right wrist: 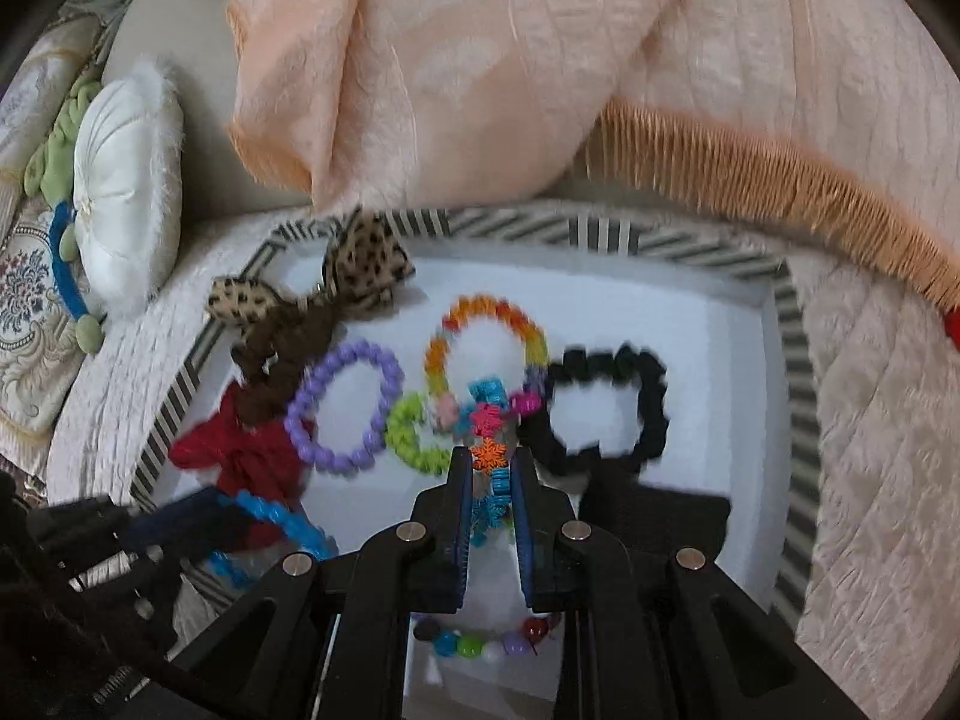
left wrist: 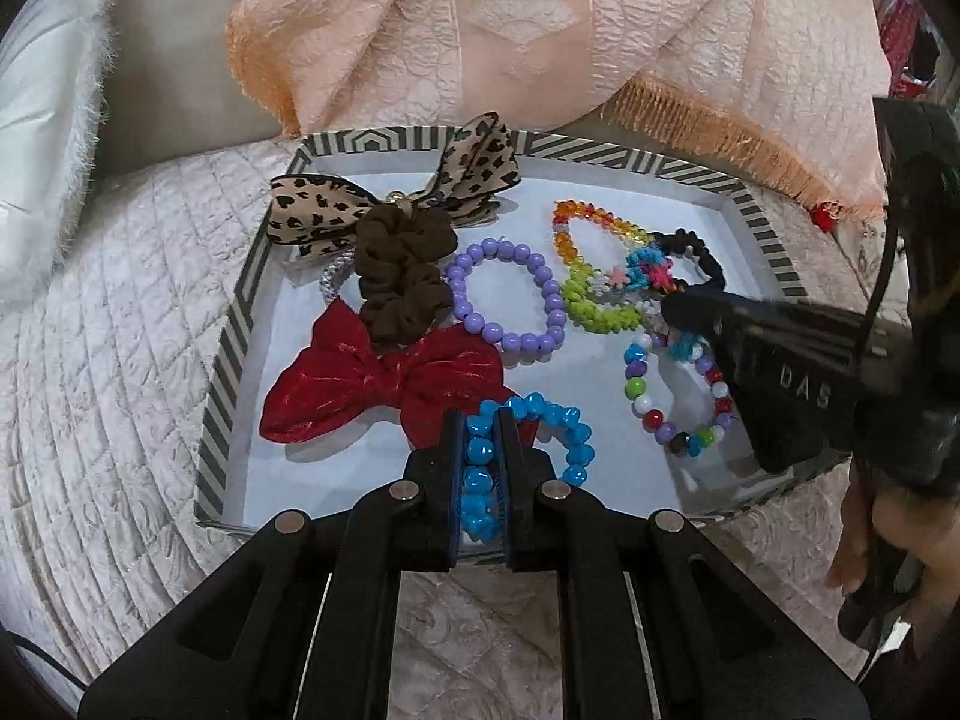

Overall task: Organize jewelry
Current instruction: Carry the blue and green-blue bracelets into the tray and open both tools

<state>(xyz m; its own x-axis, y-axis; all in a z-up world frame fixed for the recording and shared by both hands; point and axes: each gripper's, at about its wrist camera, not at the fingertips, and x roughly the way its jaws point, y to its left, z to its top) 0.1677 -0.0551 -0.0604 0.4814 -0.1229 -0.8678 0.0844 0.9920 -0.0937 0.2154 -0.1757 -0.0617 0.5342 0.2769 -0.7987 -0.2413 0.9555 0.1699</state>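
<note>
A striped-rim tray point(left wrist: 231, 330) with a white floor lies on the quilted bed. My left gripper point(left wrist: 480, 423) is shut on a blue bead bracelet point(left wrist: 573, 450) just above the tray's near edge, beside a red bow point(left wrist: 336, 384). My right gripper point(right wrist: 489, 471) is shut on a multicoloured star-bead bracelet point(right wrist: 487, 450) low over the tray floor; it enters the left wrist view from the right point(left wrist: 681, 309). A purple bead bracelet point(left wrist: 510, 294), a rainbow bracelet point(left wrist: 576, 228), a black bracelet point(right wrist: 606, 408) and a mixed-colour round-bead bracelet point(left wrist: 654, 420) lie in the tray.
A leopard-print bow point(left wrist: 324, 204) and a brown scrunchie point(left wrist: 402, 276) rest at the tray's far left. A peach fringed blanket point(left wrist: 510, 36) is piled behind the tray, and a white cushion point(right wrist: 126, 180) sits to the left. A hand point(left wrist: 888, 534) holds the right gripper.
</note>
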